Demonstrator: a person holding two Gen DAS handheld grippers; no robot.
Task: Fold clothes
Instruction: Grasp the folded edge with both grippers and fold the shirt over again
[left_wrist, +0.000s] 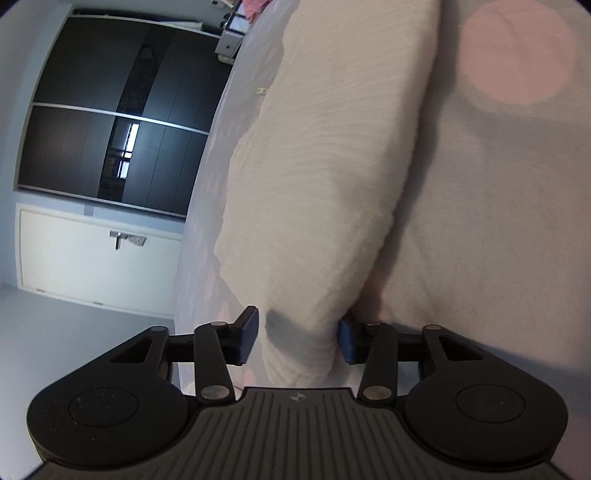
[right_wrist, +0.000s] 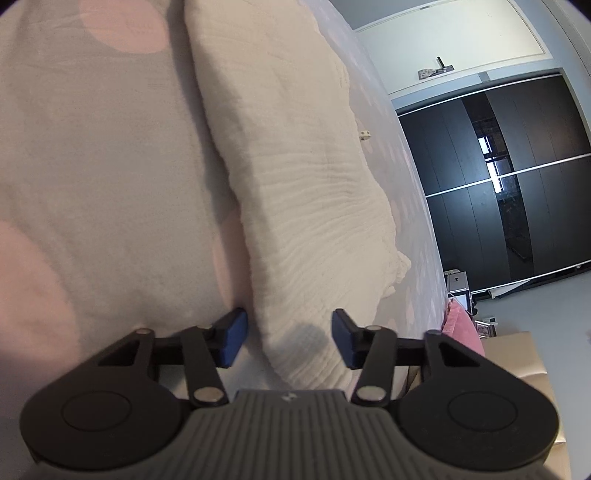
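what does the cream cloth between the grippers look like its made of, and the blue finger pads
The cream cloth looks like soft crinkled cotton, perhaps muslin or gauze: fine wavy ridges run across it, matte finish. The blue finger pads look like matte rubber or soft plastic, smooth with no shine; which of the two cannot be told.

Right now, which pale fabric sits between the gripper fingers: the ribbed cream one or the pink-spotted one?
The ribbed cream cloth; it runs between both grippers' open blue pads. The pink-spotted sheet lies flat beneath it.
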